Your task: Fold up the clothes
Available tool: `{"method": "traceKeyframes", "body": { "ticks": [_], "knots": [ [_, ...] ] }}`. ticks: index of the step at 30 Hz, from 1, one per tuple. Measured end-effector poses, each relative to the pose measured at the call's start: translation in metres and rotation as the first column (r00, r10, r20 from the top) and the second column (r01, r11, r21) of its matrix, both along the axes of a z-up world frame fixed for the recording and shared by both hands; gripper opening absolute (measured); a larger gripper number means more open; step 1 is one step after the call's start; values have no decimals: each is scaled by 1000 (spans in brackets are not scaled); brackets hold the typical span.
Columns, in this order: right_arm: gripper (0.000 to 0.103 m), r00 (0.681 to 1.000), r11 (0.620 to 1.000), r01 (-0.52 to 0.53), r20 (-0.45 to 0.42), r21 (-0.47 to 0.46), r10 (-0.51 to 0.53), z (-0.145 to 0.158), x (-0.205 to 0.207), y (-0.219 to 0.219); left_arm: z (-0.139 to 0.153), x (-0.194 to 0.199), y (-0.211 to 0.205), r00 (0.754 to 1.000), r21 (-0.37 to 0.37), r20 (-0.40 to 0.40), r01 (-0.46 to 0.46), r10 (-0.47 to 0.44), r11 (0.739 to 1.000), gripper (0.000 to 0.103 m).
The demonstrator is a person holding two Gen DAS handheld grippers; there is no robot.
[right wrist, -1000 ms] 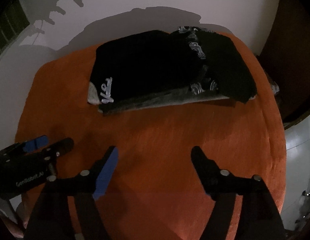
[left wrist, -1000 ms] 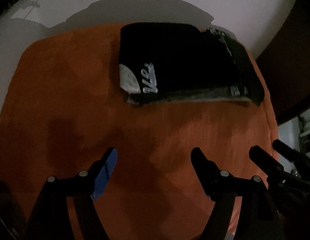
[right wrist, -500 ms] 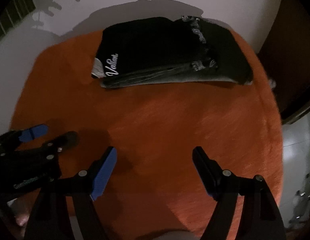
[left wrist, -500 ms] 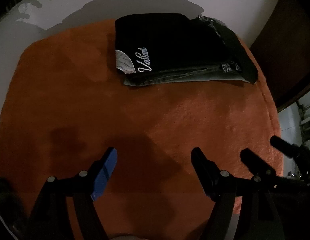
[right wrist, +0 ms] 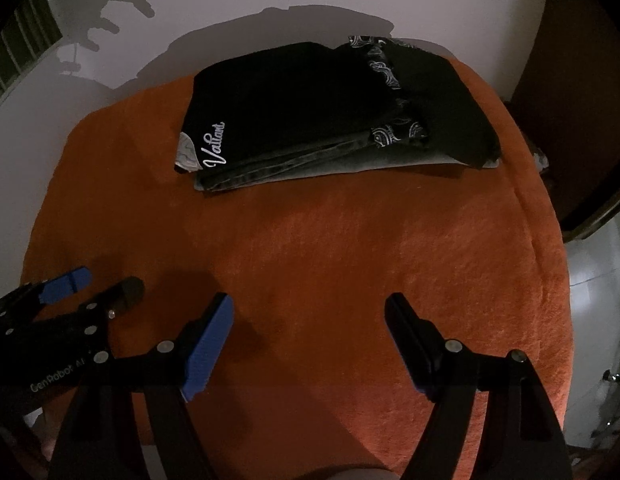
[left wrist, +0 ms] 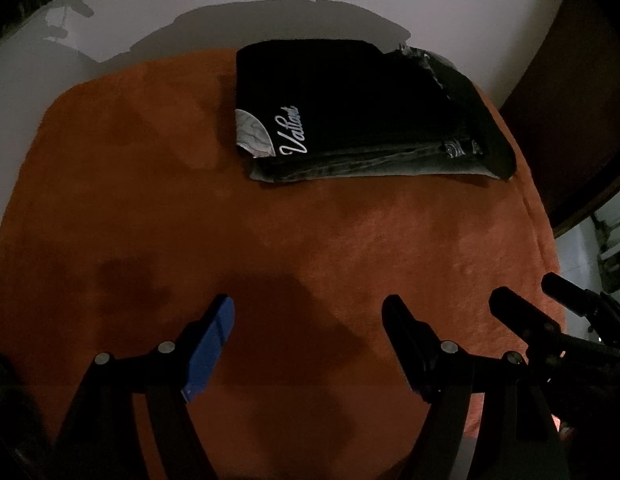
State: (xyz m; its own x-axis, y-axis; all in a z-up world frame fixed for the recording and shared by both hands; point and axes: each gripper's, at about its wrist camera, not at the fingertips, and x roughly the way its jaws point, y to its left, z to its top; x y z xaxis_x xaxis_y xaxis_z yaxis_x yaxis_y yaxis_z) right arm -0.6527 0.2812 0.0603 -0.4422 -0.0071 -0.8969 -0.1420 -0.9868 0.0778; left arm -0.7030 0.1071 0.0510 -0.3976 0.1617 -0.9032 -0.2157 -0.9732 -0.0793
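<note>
A stack of folded dark clothes lies at the far side of an orange blanket. The top piece is black with white script lettering; grey denim and a paisley-patterned black cloth show underneath. My left gripper stands open over bare blanket, well short of the stack, nothing between its fingers. My right gripper is open likewise, empty. Each gripper shows at the edge of the other's view: the right gripper, the left gripper.
A pale wall rises behind the blanket, with shadows on it. Dark wooden furniture stands at the right. A light floor shows past the blanket's right edge.
Both grippers drew back toward the near side of the blanket, so the stack now looks farther away. Jaws stayed as wide as before.
</note>
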Motion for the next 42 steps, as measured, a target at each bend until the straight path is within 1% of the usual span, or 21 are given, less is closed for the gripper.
{"method": "traceKeyframes", "body": {
  "ticks": [5, 10, 15, 20, 28, 42],
  "knots": [
    [77, 1000, 1000, -3, 2, 11, 3, 0, -1, -3, 2, 5, 0, 1000, -25, -24, 9, -9, 1000, 77],
    [77, 1000, 1000, -2, -13, 18, 3, -1, 2, -5, 1, 8, -1, 999, -3, -28, 16, -16, 1000, 77],
    [77, 1000, 1000, -8, -8, 9, 8, -7, 2, -6, 0, 7, -2, 999, -3, -37, 21, -21, 1000, 77],
    [77, 1000, 1000, -9, 19, 17, 9, -15, 0, -7, -5, 5, -5, 1000, -10, -22, 3, -4, 1000, 77],
    [77, 1000, 1000, 2, 7, 11, -2, -16, 2, -4, -11, 5, -10, 1000, 7, -10, -8, 8, 1000, 77],
    [77, 1000, 1000, 14, -6, 13, -14, -15, 4, -3, -10, 9, -11, 998, 6, -55, -5, 5, 1000, 77]
  ]
}}
